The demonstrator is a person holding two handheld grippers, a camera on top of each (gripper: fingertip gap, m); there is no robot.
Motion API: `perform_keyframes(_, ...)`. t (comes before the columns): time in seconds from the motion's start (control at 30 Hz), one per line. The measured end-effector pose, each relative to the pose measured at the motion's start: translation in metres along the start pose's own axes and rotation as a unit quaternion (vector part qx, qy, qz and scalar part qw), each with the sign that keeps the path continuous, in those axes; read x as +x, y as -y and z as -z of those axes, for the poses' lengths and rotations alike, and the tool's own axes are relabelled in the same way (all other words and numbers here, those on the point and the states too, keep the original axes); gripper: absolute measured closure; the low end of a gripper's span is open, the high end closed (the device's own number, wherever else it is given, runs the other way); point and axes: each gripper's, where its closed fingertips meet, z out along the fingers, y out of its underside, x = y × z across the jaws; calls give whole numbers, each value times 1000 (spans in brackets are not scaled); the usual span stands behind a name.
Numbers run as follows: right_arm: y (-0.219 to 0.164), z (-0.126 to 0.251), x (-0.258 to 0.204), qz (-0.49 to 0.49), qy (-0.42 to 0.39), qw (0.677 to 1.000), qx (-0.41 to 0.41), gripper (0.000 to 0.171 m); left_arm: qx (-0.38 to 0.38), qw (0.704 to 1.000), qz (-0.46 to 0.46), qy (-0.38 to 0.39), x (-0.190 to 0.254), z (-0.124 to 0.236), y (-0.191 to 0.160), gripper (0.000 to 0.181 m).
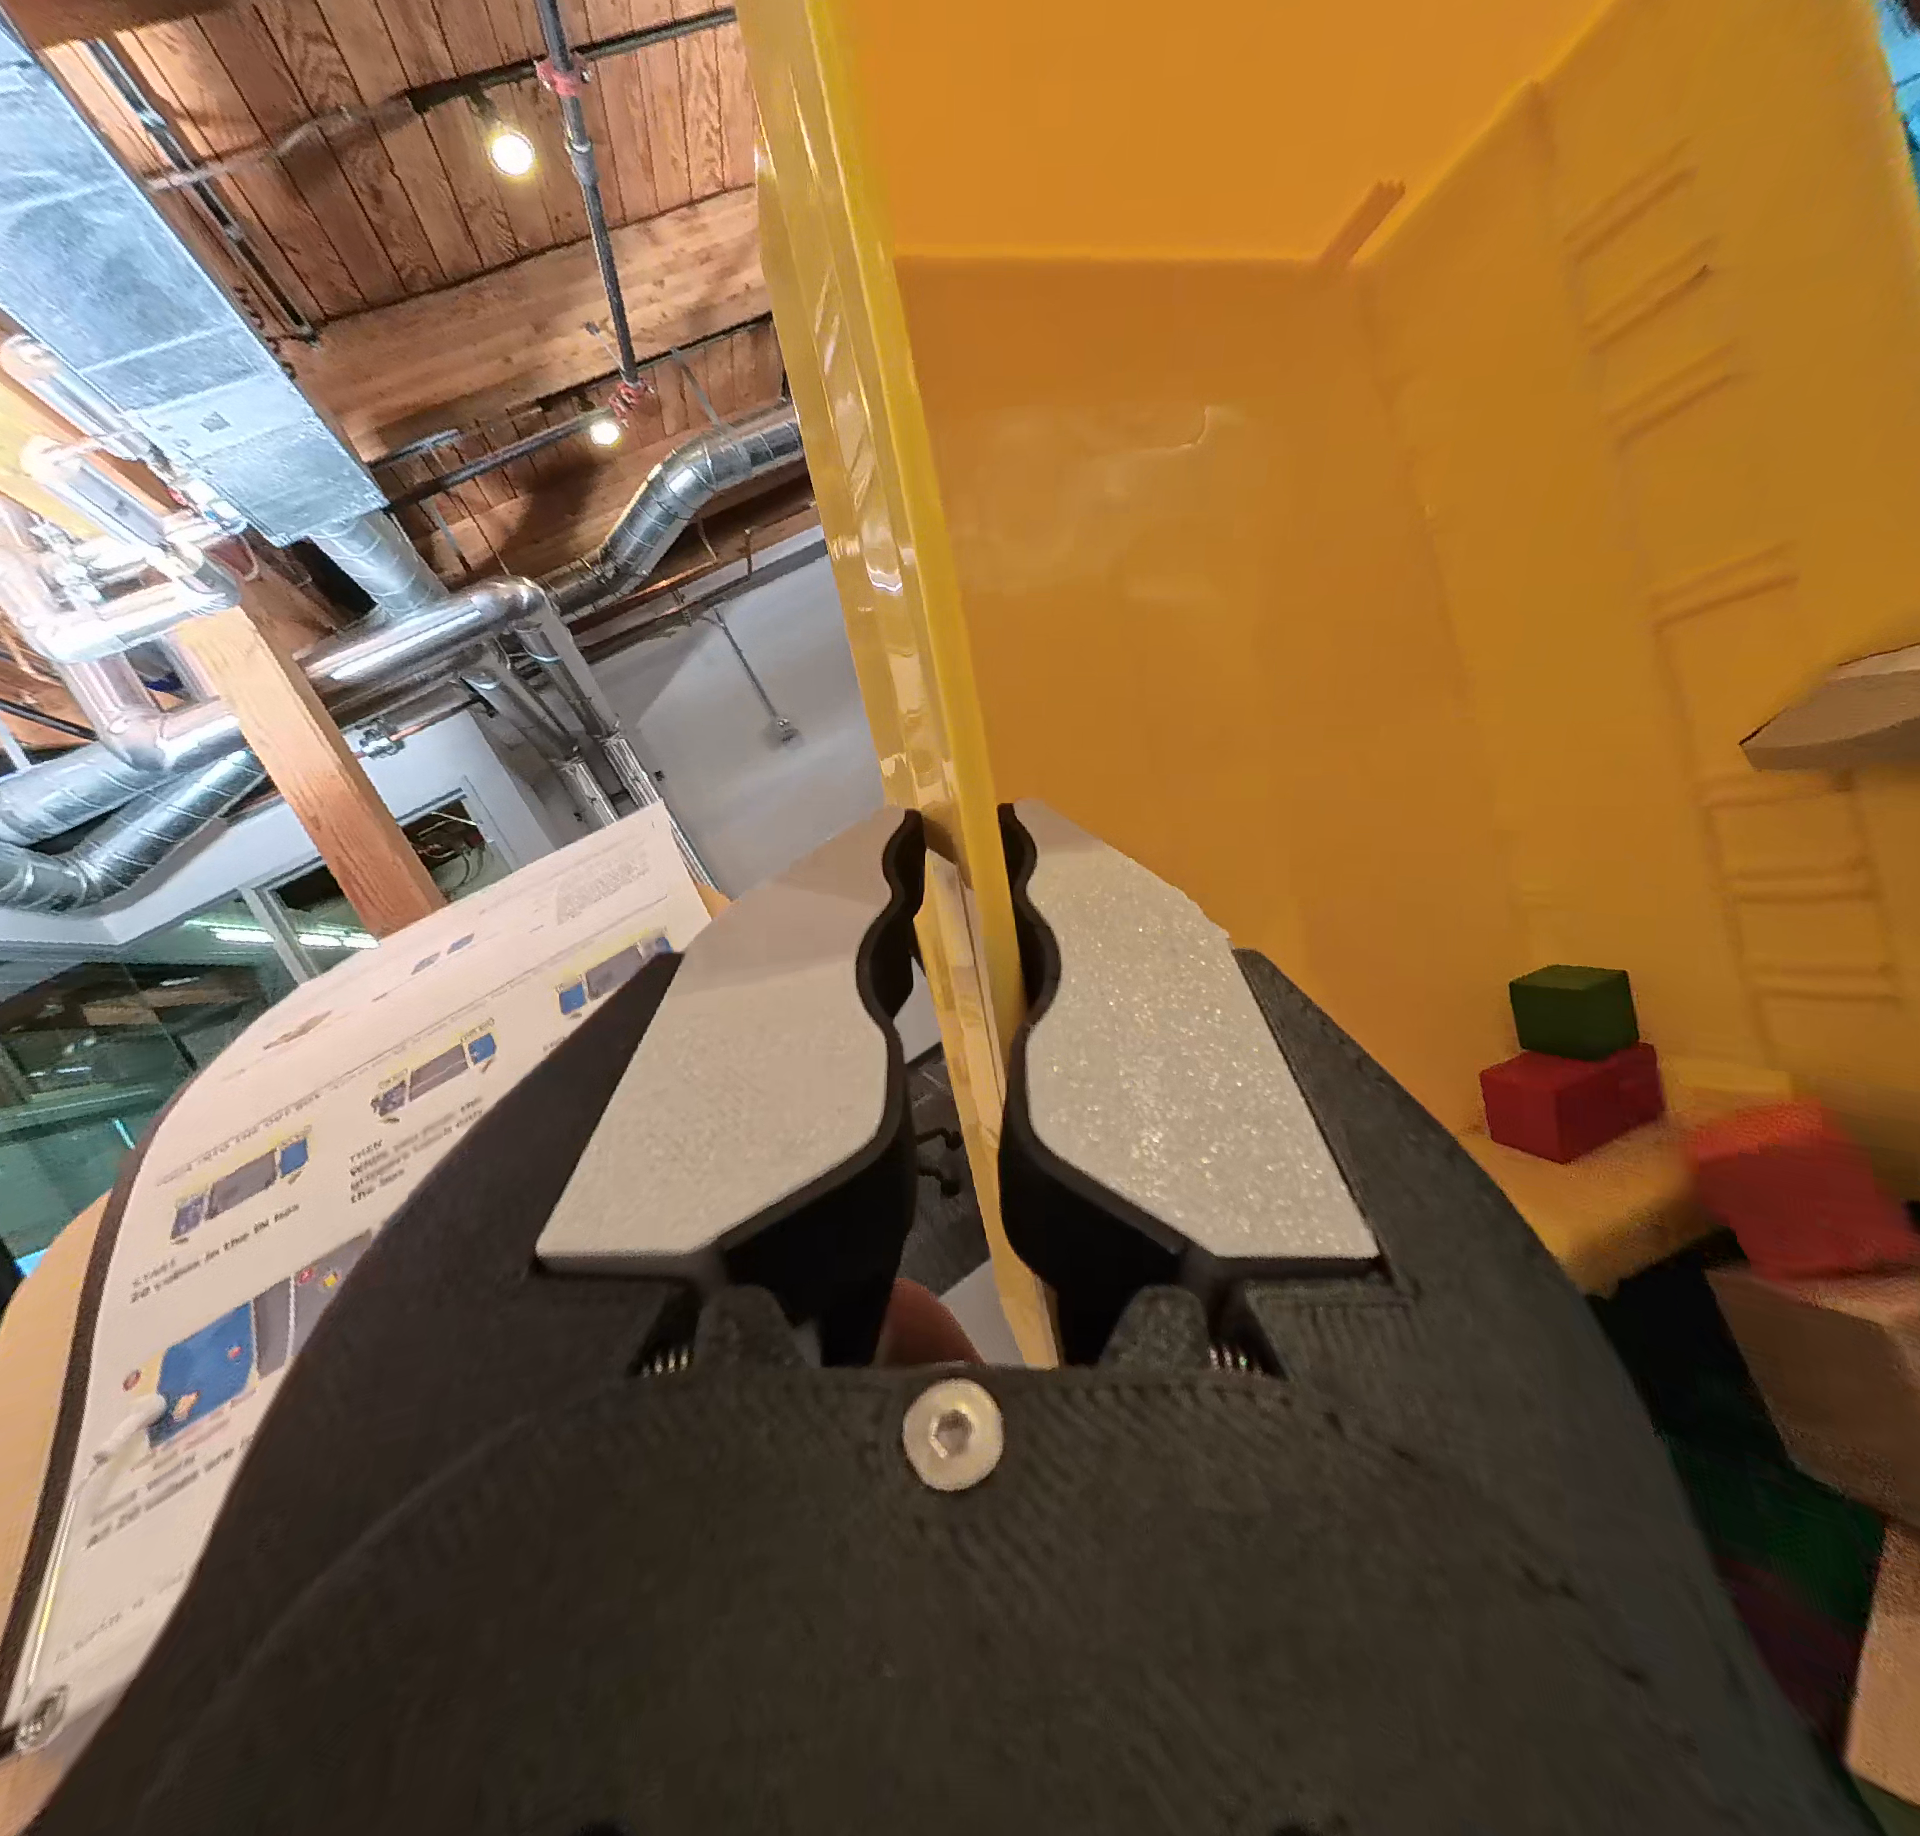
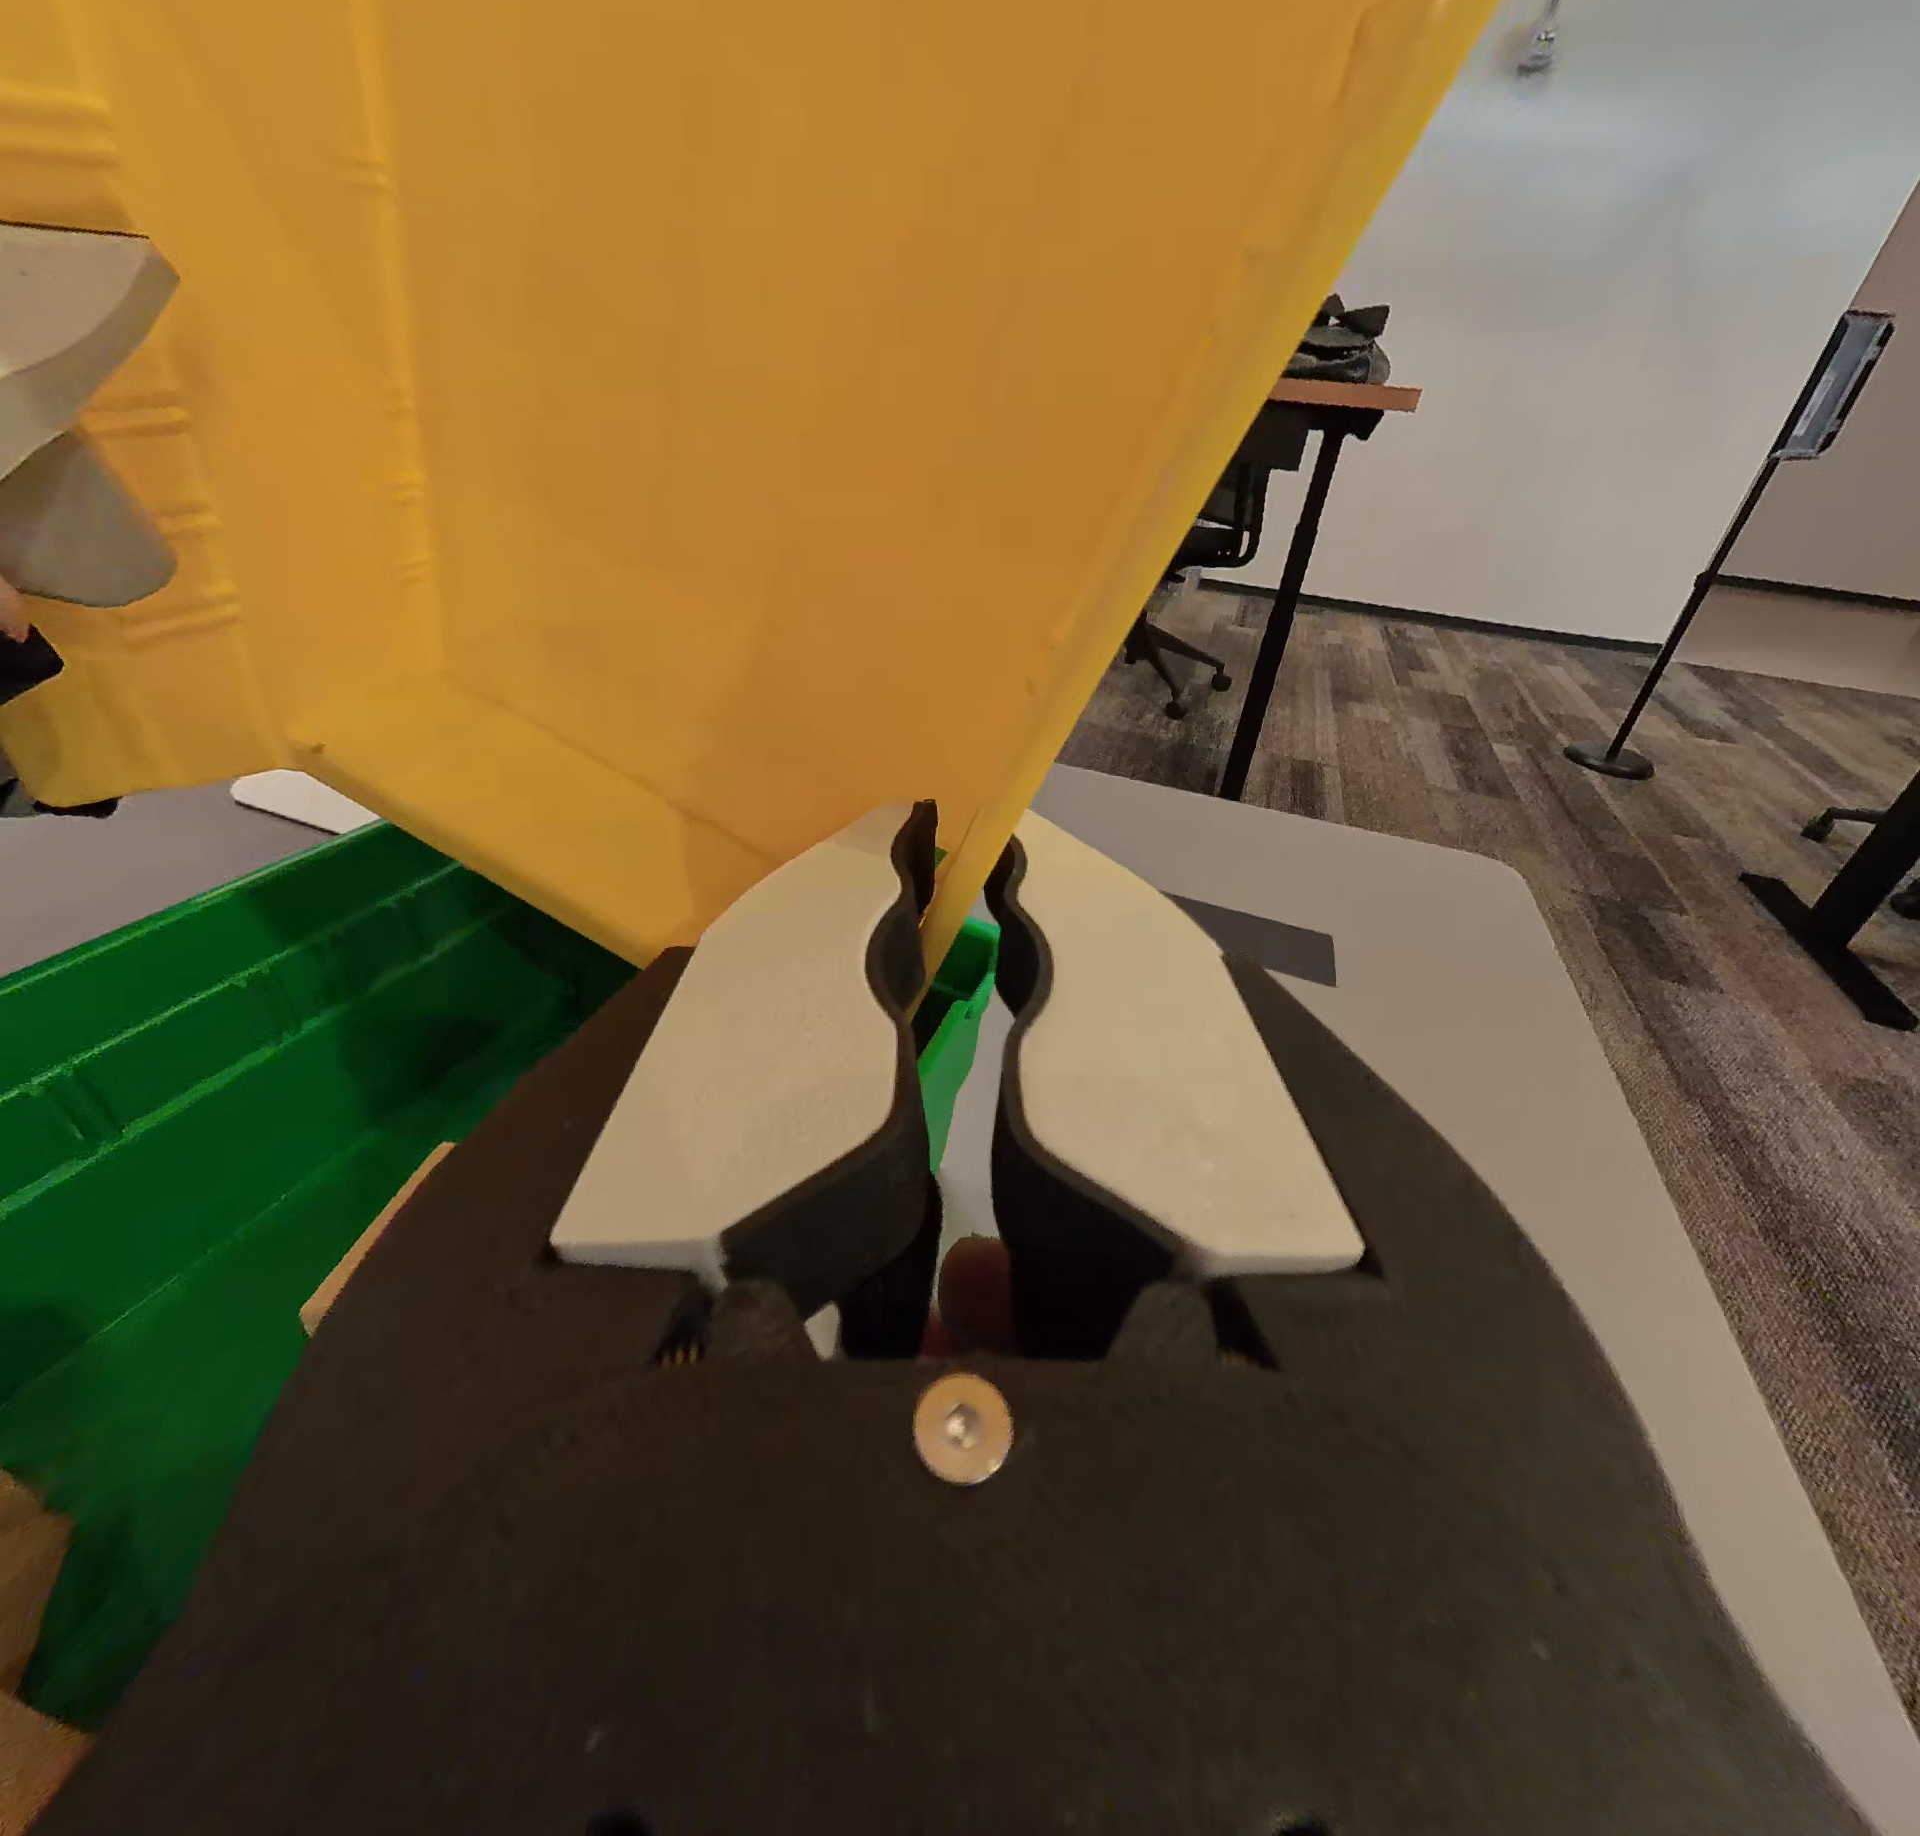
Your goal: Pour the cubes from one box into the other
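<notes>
A yellow box (image 1: 1143,539) is held tipped steeply on end. My left gripper (image 1: 961,830) is shut on one side wall of the yellow box, and my right gripper (image 2: 961,841) is shut on the opposite wall of the yellow box (image 2: 727,332). In the left wrist view a green cube (image 1: 1571,1010) sits on a red cube (image 1: 1569,1100) at the box's low end, and a blurred red cube (image 1: 1797,1199) is at the lip. The green box (image 2: 208,1059) lies on the table below the yellow box's lowered edge.
The right gripper's finger (image 1: 1839,726) shows at the left wrist view's right edge, and the left gripper's finger (image 2: 73,415) at the right wrist view's left. A printed instruction sheet (image 1: 312,1111) lies left. The grey table (image 2: 1507,1059) ends to the right above wood-pattern floor, a desk (image 2: 1340,399) and a sign stand (image 2: 1714,560).
</notes>
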Motion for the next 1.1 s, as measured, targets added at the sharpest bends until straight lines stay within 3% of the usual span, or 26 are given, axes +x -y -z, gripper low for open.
perform_keyframes(0.17, 20, -1, 4, 12, -3, 999, 33, 167, 41, 999, -22, 17, -10, -6, 23, 169)
perform_keyframes(0.3, 19, -9, 8, 15, 1, 1000, 22, 168, 29, 999, -31, 11, -8, -15, 12, 169)
perform_keyframes(0.53, 44, -10, 1, 31, 7, 998, 49, 167, 68, 996, -38, 37, -26, -12, 37, 168)
perform_keyframes(1.1, 98, -16, -38, 104, 31, 994, 27, 166, 33, 997, 6, 64, -84, -4, 51, 170)
